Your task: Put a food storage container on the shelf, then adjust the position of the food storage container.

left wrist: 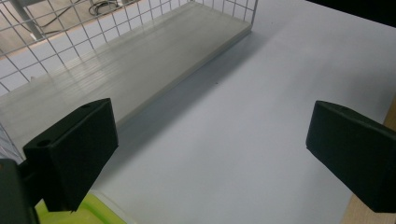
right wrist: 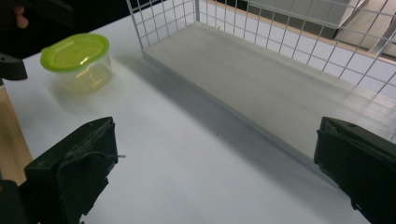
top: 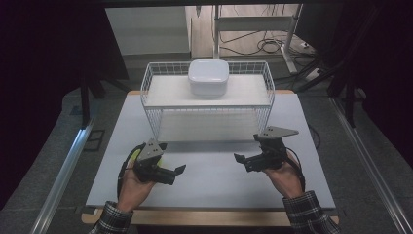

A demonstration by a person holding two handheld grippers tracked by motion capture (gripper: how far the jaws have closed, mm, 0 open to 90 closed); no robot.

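High view: container [right wrist: 77, 60] upright, lid up.

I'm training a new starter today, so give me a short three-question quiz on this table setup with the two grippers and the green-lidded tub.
1. True or false: the white lidded box sits on the top shelf of the wire rack.
2. Which gripper is nearer the green-lidded tub? A) left gripper B) right gripper
3. Fill in: the jaws of both grippers stand ____, with nothing between them.

Key
1. True; it rests on the upper board, near its back edge.
2. A; the tub's green lid shows just under the left gripper's jaw in its own view, while the right gripper sees the tub across the table.
3. open
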